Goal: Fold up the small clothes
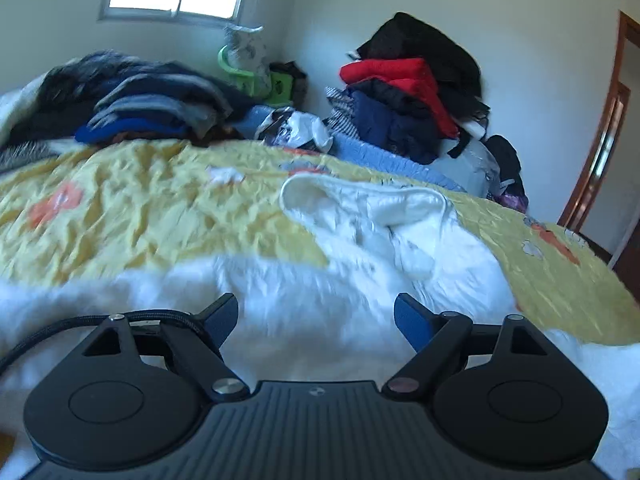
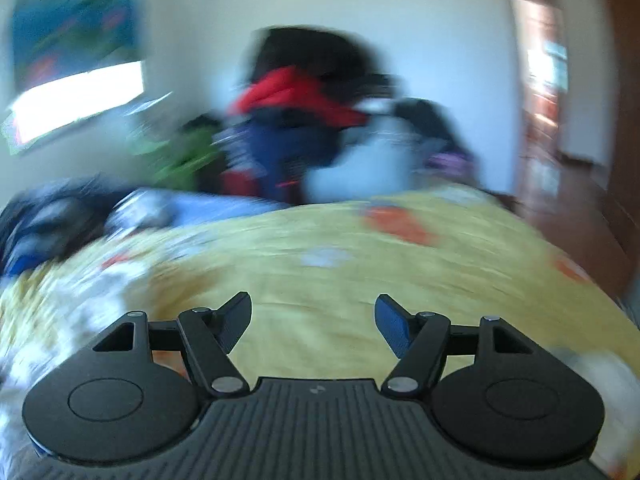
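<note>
Lying rumpled on the yellow quilt (image 1: 120,216), white garment (image 1: 360,240); both tools (image 1: 316,316) (image 2: 313,320) wide, empty.

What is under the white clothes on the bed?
The white garment lies on a yellow quilt with orange patches. Anything beneath the quilt is covered, so it cannot be seen.

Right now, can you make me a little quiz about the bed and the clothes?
1. True or false: the left gripper holds the white garment.
2. What colour is the bedspread? A blue, B yellow, C green.
3. Which bright colour shows in the clothes pile by the wall?

Key: 1 false, the jaws stand open with nothing between them. 2 B. 3 red.
</note>
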Action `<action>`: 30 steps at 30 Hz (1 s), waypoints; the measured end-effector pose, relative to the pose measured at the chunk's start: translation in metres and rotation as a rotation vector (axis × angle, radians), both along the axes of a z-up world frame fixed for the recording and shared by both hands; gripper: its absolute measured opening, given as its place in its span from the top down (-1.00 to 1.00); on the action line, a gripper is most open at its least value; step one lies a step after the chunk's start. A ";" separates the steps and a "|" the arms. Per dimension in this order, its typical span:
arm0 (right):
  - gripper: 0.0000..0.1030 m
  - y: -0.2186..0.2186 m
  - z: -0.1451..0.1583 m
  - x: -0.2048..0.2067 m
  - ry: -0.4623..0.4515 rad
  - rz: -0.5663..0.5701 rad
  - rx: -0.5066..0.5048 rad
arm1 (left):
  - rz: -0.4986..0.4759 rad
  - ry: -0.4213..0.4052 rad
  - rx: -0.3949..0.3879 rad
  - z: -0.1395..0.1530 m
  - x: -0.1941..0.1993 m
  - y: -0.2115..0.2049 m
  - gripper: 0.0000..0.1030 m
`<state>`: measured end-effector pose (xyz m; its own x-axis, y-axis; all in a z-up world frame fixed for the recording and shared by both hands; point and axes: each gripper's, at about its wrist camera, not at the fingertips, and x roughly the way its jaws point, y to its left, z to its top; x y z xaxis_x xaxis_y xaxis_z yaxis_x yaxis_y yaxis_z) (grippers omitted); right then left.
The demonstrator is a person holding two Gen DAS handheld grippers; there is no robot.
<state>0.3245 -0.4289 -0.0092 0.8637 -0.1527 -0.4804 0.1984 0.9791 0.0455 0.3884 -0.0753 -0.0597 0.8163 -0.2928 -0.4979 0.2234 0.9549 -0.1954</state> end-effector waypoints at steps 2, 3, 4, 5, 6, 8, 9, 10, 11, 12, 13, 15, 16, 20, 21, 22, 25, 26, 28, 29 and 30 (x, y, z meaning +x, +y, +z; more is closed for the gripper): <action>-0.40 0.043 0.001 0.051 0.044 0.105 -0.039 | -0.008 -0.031 0.070 -0.008 0.009 -0.002 -0.66; -0.40 0.067 -0.002 0.076 0.063 0.160 -0.057 | 0.002 -0.041 0.122 -0.015 0.012 -0.002 -0.66; -0.39 0.087 -0.002 0.099 0.075 0.201 -0.081 | 0.011 -0.052 0.167 -0.023 0.013 0.001 -0.66; -0.39 0.112 -0.003 0.115 0.086 0.239 -0.116 | 0.018 -0.057 0.193 -0.030 0.013 0.005 -0.66; -0.39 0.135 -0.002 0.135 0.092 0.279 -0.159 | 0.020 -0.056 0.203 -0.038 0.012 0.011 -0.66; -0.39 0.184 -0.005 0.161 0.100 0.369 -0.252 | 0.022 -0.037 0.171 -0.050 0.010 0.025 -0.66; -0.39 0.207 -0.010 0.172 0.112 0.402 -0.309 | 0.024 -0.025 0.128 -0.055 0.009 0.032 -0.66; -0.38 0.225 -0.016 0.176 0.122 0.415 -0.365 | 0.022 -0.014 0.085 -0.057 0.009 0.039 -0.66; -0.38 0.244 -0.024 0.190 0.138 0.426 -0.430 | 0.023 -0.012 0.047 -0.057 0.008 0.044 -0.66; -0.34 0.259 -0.033 0.203 0.163 0.442 -0.487 | 0.025 -0.016 0.021 -0.056 0.007 0.048 -0.66; -0.28 0.267 -0.041 0.211 0.186 0.448 -0.529 | 0.022 -0.016 -0.001 -0.057 0.007 0.051 -0.66; -0.17 0.284 -0.057 0.231 0.204 0.431 -0.591 | 0.021 -0.008 -0.029 -0.058 0.007 0.054 -0.66; -0.09 0.280 -0.061 0.226 0.200 0.426 -0.600 | 0.019 -0.005 -0.041 -0.058 0.006 0.056 -0.67; 0.38 0.277 -0.072 0.242 0.234 0.362 -0.562 | 0.015 0.004 -0.063 -0.058 0.009 0.058 -0.69; 0.66 0.273 -0.074 0.242 0.237 0.353 -0.546 | 0.016 0.003 -0.067 -0.057 0.008 0.058 -0.69; 0.72 0.271 -0.072 0.240 0.232 0.351 -0.532 | 0.017 0.001 -0.070 -0.057 0.008 0.058 -0.69; 0.85 0.258 -0.058 0.217 0.180 0.364 -0.482 | 0.022 0.002 -0.080 -0.052 0.003 0.057 -0.69; 0.85 0.253 -0.050 0.207 0.161 0.363 -0.461 | 0.020 0.008 -0.090 -0.050 0.001 0.057 -0.69; 0.85 0.241 -0.033 0.183 0.123 0.373 -0.423 | 0.004 0.007 -0.125 -0.041 -0.008 0.056 -0.69; 0.85 0.237 -0.026 0.169 0.105 0.384 -0.421 | 0.001 0.004 -0.136 -0.037 -0.012 0.055 -0.69; 0.85 0.232 -0.019 0.154 0.086 0.387 -0.420 | -0.001 -0.001 -0.145 -0.033 -0.016 0.055 -0.69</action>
